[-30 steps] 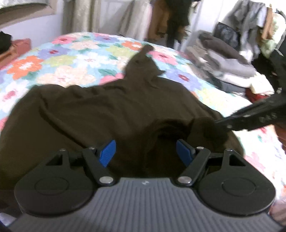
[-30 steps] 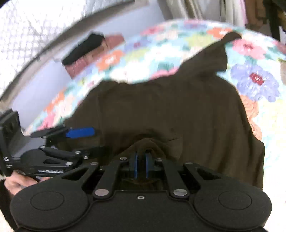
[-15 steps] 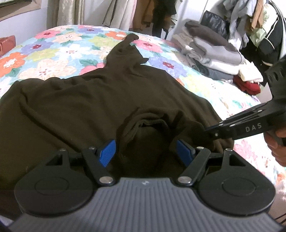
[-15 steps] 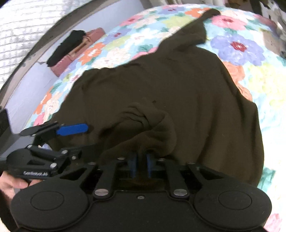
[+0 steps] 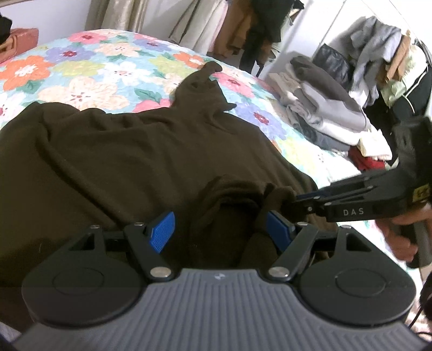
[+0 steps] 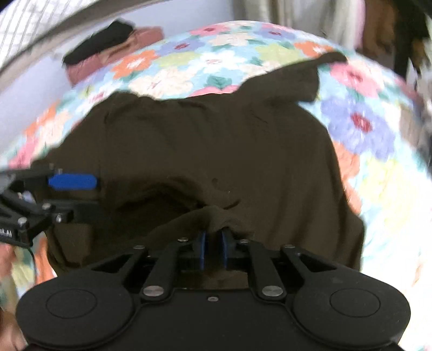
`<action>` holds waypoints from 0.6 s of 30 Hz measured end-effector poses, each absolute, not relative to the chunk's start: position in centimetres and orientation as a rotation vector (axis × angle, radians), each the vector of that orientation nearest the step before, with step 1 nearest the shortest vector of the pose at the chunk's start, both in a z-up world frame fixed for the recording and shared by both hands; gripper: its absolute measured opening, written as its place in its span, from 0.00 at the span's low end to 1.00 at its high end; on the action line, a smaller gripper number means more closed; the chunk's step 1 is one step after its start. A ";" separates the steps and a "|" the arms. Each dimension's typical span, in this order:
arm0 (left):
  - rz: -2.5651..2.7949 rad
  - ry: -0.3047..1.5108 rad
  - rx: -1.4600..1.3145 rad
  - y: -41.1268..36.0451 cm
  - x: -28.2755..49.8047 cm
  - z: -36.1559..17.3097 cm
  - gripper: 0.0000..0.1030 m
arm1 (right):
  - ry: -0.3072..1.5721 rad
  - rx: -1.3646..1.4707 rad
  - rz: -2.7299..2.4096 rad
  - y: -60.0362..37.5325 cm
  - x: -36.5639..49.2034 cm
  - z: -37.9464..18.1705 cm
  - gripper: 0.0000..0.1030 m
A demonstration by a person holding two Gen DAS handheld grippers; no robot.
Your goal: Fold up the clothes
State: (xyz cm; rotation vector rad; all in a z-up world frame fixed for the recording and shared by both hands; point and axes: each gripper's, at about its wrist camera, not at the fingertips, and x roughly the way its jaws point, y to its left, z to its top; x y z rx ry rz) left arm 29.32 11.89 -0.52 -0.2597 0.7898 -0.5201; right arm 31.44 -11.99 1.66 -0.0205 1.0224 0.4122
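Right tongs (image 6: 213,244) pinch brown sweater (image 5: 135,156); left tongs (image 5: 220,232) gape.

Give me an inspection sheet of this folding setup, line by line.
Surface: bed with floral quilt.
Job's things: dark brown top spread flat, near edge bunched.
Clutter: clothes pile at the bed's far right; black item on a reddish bag beyond the bed.
Grippers: left gripper open, fingers either side of a fold; right gripper shut on the top's near edge.
Cables: thin dark cord at the left view's lower right corner, unclear.
Surroundings: curtains, hanging clothes.
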 end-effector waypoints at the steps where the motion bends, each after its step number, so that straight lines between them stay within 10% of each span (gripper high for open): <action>1: -0.519 0.788 -0.264 11.9 29.4 -0.5 0.72 | 1.014 0.033 0.412 -12.7 31.5 1.4 0.17; 14: -0.461 0.743 -0.301 13.6 29.7 -0.3 0.72 | 0.777 0.451 0.624 -12.5 37.2 7.2 0.08; 16: -0.427 0.753 -0.319 14.1 29.9 -0.6 0.72 | 0.692 0.503 0.631 -11.4 39.3 8.6 0.16; 18: -0.392 0.770 -0.339 14.6 30.2 -1.0 0.72 | 0.661 0.522 0.618 -10.3 41.2 9.0 0.74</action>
